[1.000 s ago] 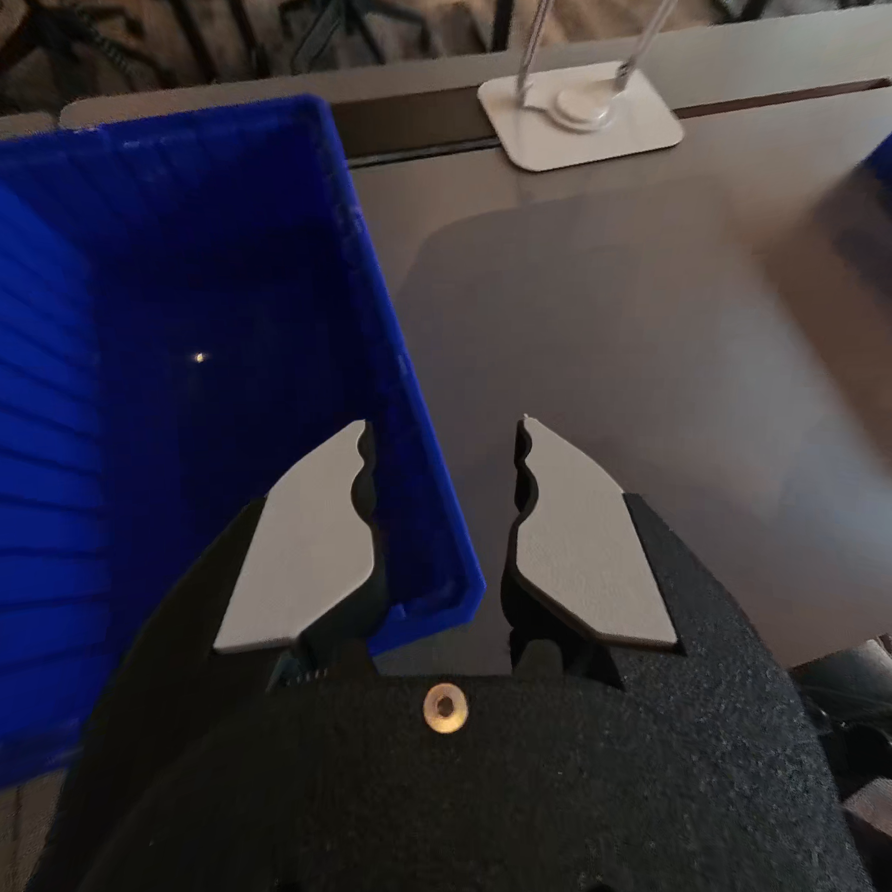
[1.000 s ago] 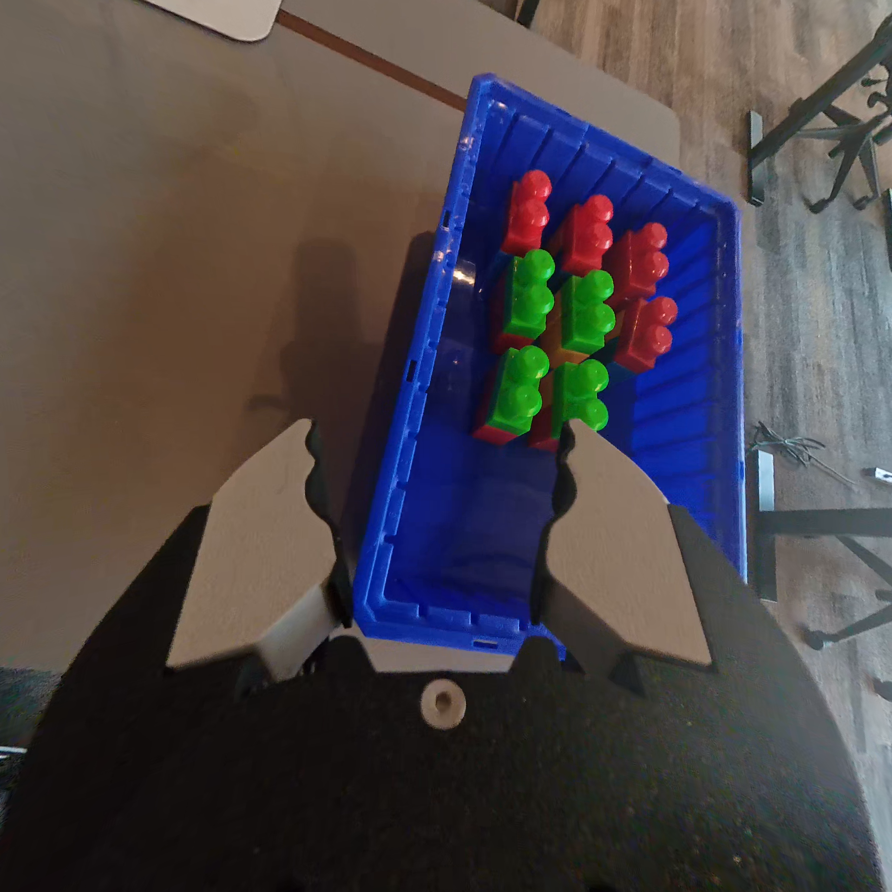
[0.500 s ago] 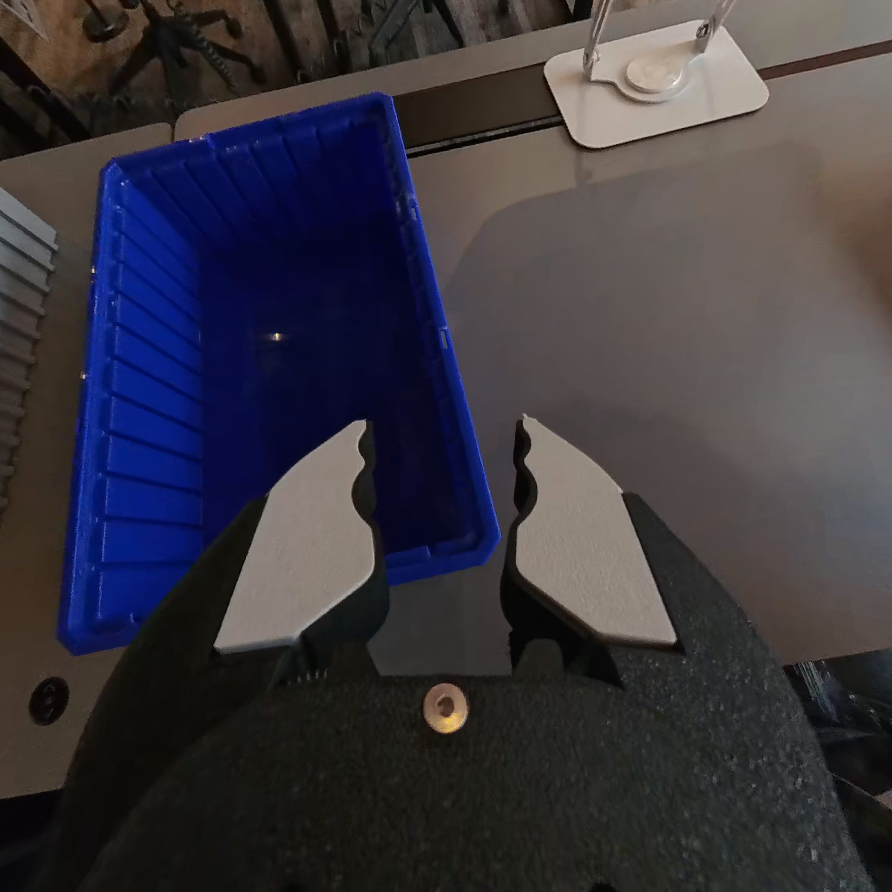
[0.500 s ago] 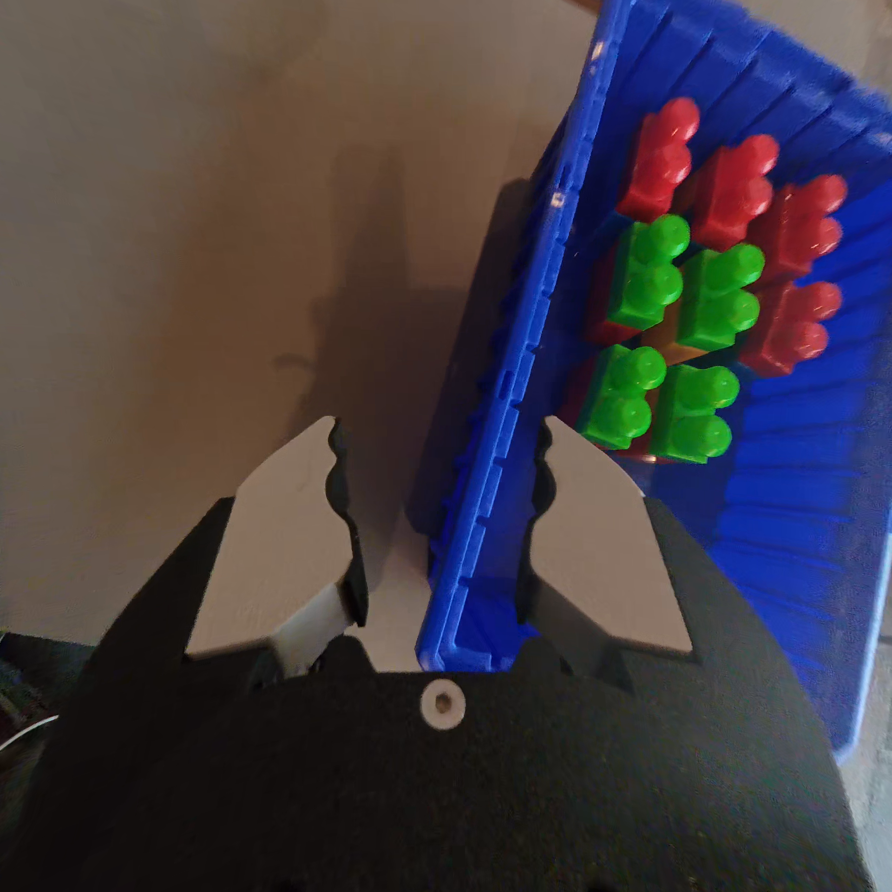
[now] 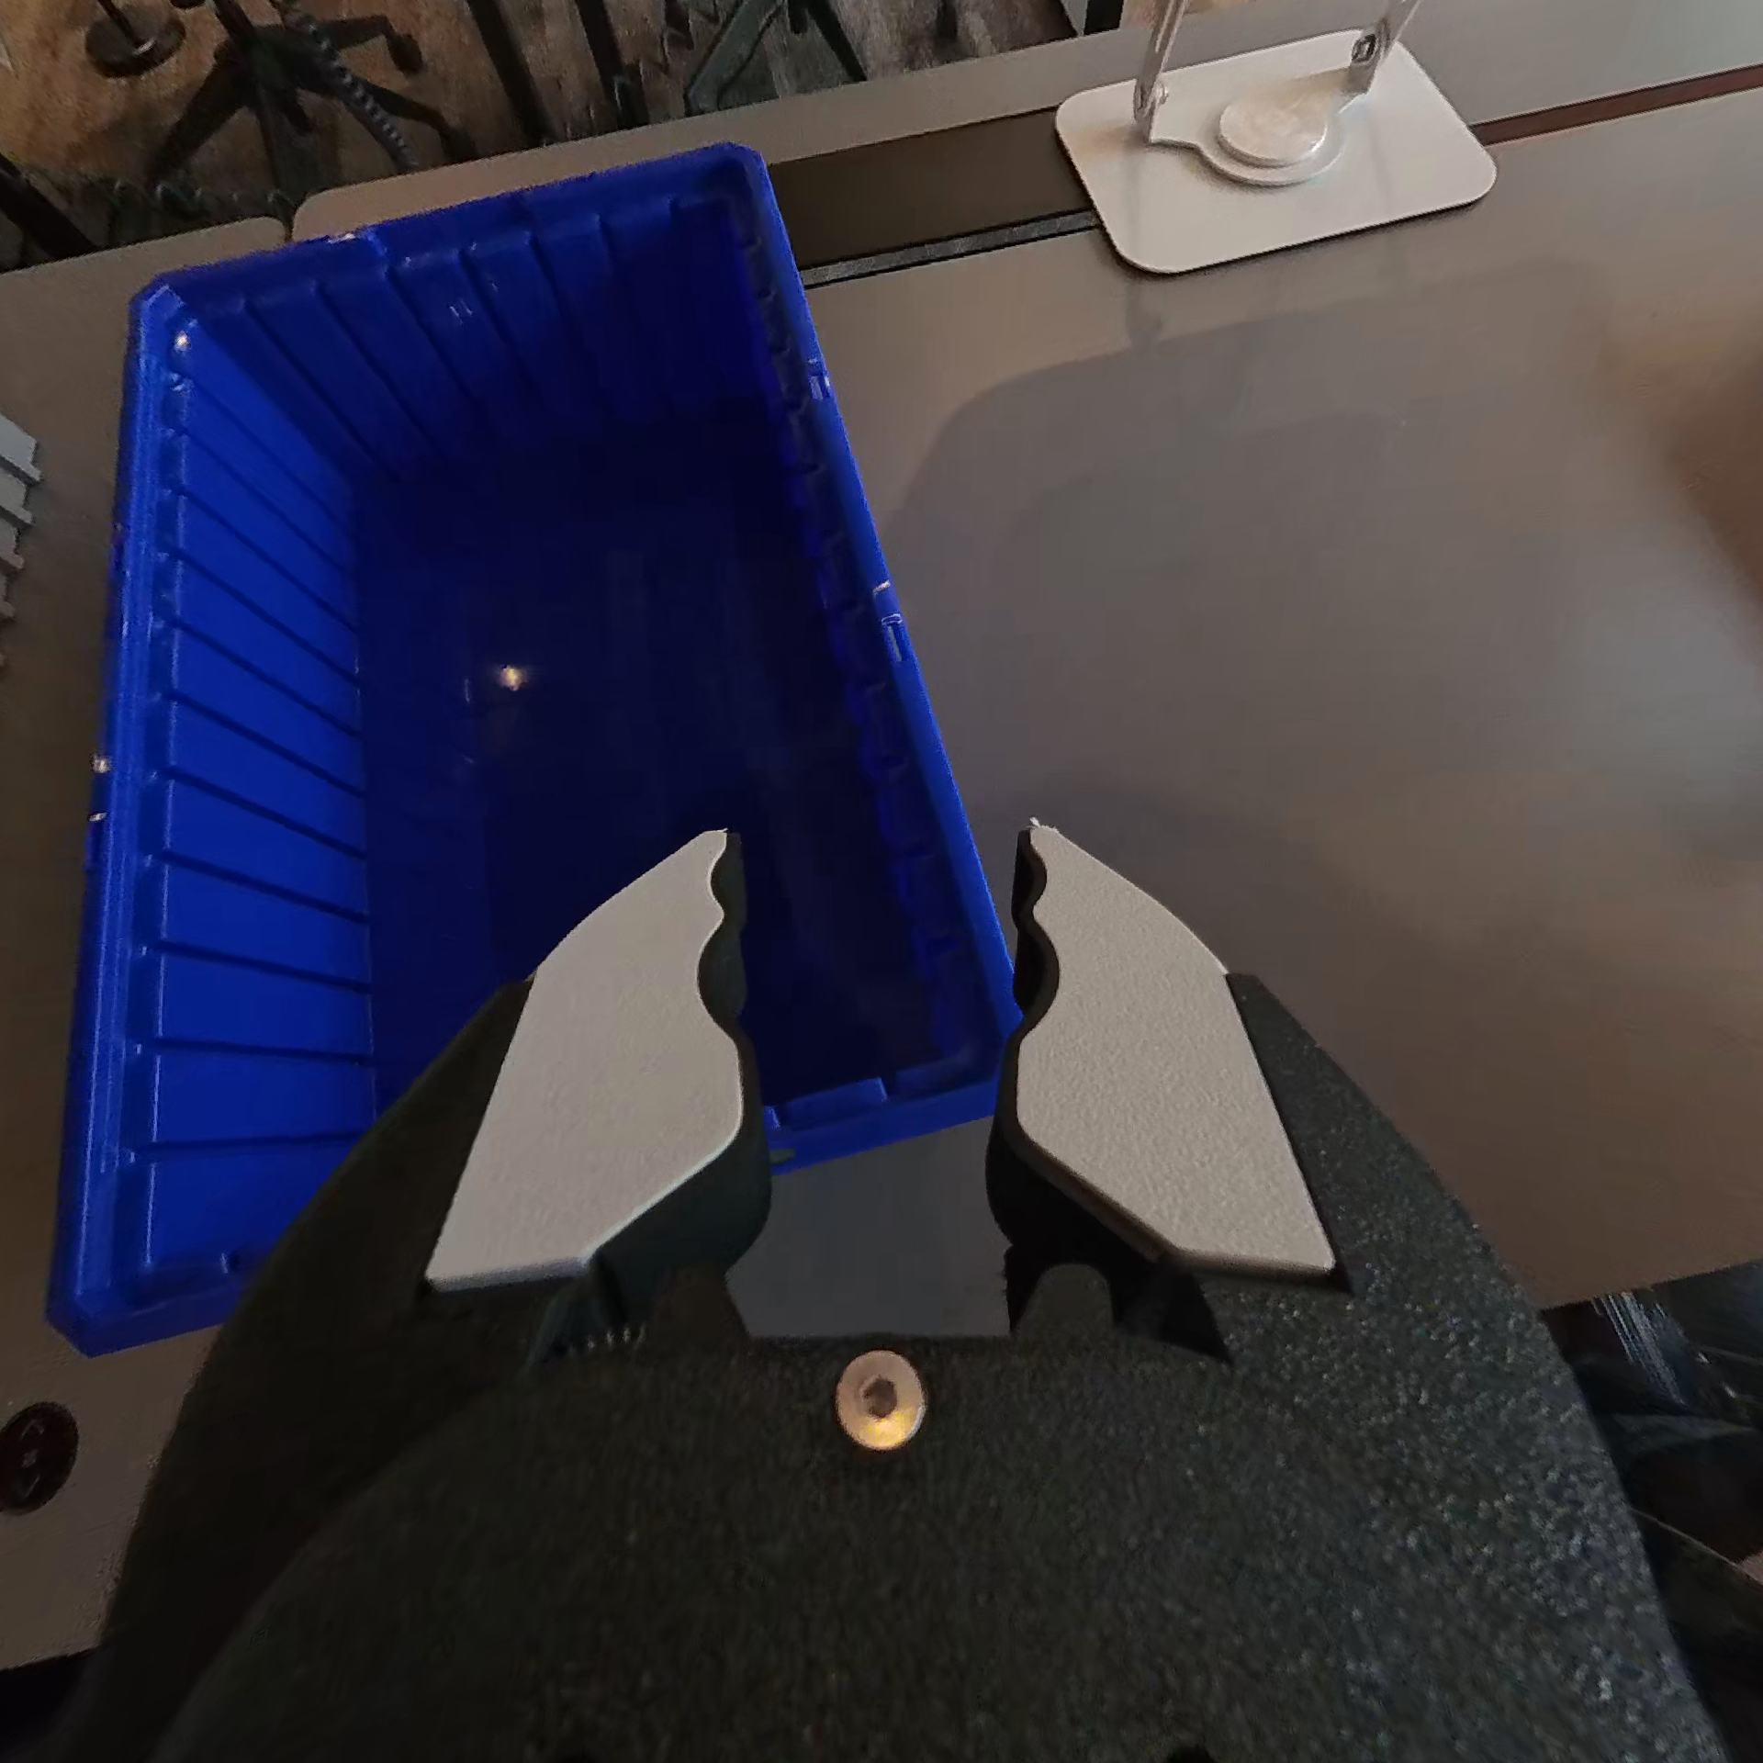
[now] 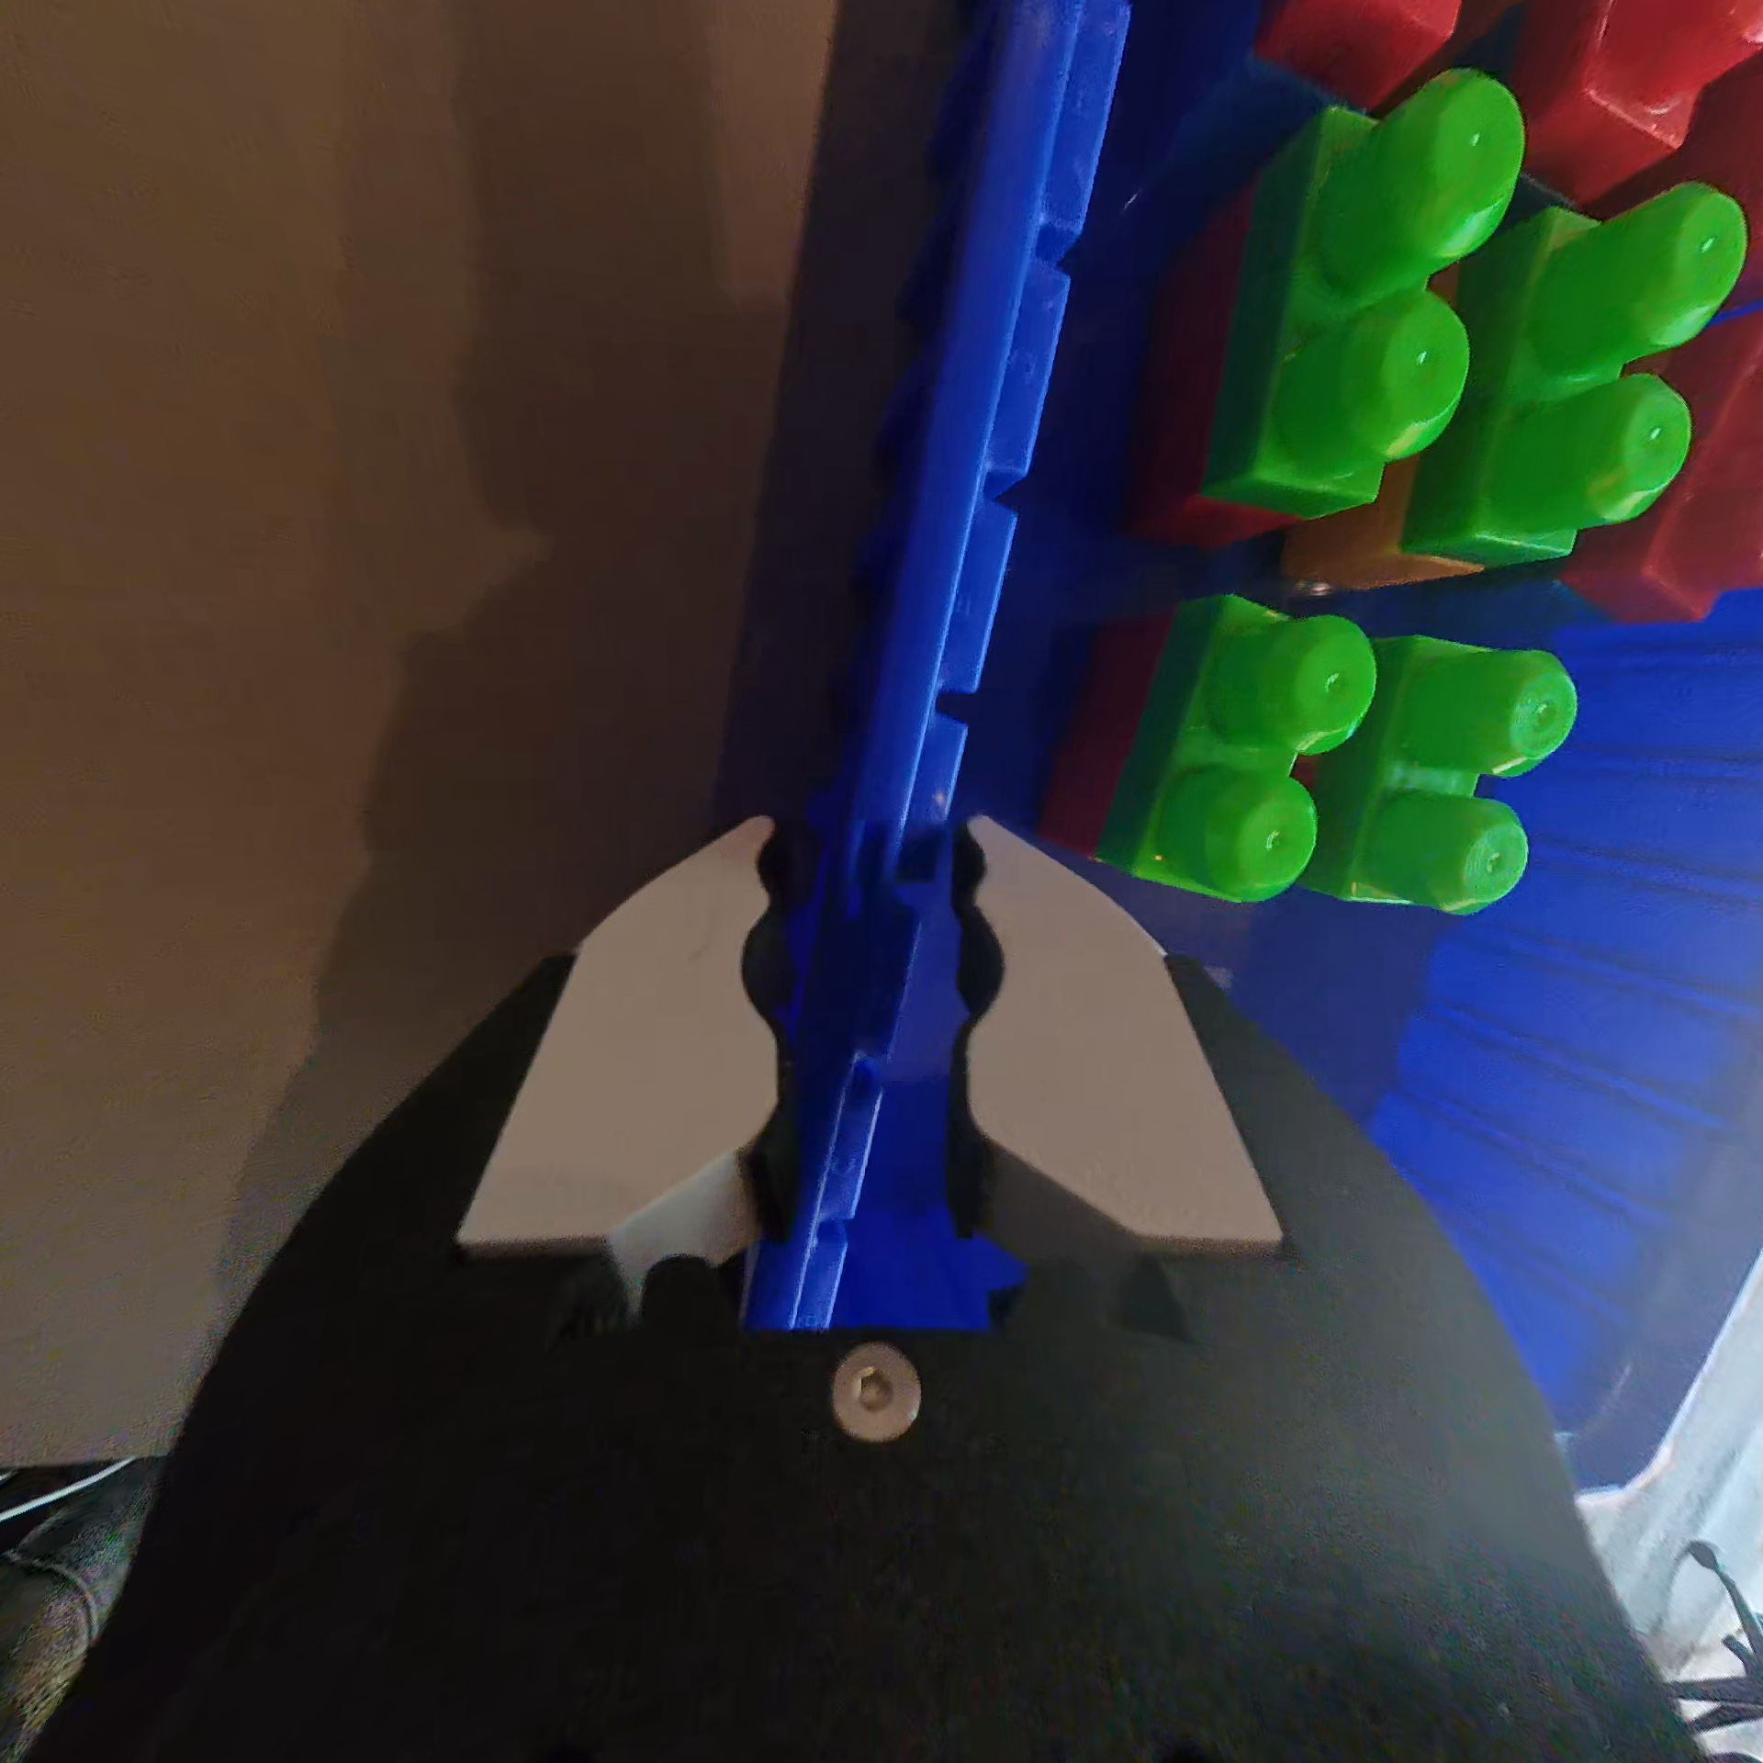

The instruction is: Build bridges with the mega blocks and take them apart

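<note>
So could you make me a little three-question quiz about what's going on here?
1. True or false: the left gripper holds a block.
2. What is the right gripper closed on? A) a green block B) the bin wall C) nothing
3. Fill in: the blue bin in the left wrist view is ____.

Key: 1 false; its jaws are open. 2 B. 3 empty; the green blocks and red blocks sit in the other bin.
</note>
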{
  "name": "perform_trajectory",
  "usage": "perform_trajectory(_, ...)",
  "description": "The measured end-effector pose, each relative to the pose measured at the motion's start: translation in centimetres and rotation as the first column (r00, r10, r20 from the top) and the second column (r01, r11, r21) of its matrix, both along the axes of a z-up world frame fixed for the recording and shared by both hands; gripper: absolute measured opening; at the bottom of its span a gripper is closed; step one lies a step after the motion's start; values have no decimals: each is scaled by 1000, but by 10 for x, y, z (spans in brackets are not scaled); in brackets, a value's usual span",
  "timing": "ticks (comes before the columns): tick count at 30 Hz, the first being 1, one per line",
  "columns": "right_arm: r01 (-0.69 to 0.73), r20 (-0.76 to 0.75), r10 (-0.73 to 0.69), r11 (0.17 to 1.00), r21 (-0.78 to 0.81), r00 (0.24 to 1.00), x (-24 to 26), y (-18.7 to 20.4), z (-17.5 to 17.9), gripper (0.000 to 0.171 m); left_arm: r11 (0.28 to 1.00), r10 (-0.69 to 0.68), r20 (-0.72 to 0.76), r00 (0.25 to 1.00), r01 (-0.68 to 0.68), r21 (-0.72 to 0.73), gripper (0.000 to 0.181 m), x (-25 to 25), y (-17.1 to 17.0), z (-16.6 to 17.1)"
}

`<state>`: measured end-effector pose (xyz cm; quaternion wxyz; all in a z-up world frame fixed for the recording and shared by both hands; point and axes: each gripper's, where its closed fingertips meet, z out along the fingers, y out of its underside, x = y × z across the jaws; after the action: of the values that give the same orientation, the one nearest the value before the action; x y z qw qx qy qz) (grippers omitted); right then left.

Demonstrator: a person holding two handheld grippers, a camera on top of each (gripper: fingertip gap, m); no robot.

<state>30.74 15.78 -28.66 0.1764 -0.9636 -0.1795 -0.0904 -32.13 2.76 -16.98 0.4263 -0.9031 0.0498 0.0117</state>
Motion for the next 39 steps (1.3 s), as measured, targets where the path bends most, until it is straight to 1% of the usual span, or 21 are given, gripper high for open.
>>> perform_trajectory(1,5,5,-5,1000,0,1000,1,2,-1,24,1000,0,7,1000,0,3,53,-1,0,0)
perform_trajectory(5,7,-6,-8,999,-34,1000,1,4,-4,23,1000,11,21,1000,-11,9,53,-8,-1,-2)
perform_trajectory(11,16,45,-15,1000,-26,999,2,4,-4,21,1000,2,37,999,-2,9,53,-9,0,-5)
perform_trajectory(13,16,35,-14,999,-30,999,-1,3,-4,20,1000,-1,39,999,0,12,53,-8,0,-4)
perform_trajectory(16,10,-30,-10,1000,-25,999,-16,2,-4,22,1000,-13,38,999,12,20,53,-5,0,-2)
perform_trajectory(20,29,-13,-29,999,-36,999,-31,-3,-4,20,999,-33,33,999,32,25,53,1,-1,0)
perform_trajectory(23,52,-58,-53,998,-31,997,-47,-6,-4,20,998,-43,33,999,42,36,53,4,-2,3)
perform_trajectory(26,73,-62,-74,997,-22,995,-62,-8,-4,20,997,-68,37,997,67,47,52,9,-3,5)
perform_trajectory(32,82,-82,-85,996,-31,993,-95,-17,-4,21,993,-109,43,993,106,60,52,15,-3,6)
perform_trajectory(39,71,-110,-73,997,-20,991,-137,-22,-4,22,990,-125,50,991,121,77,52,12,-7,8)
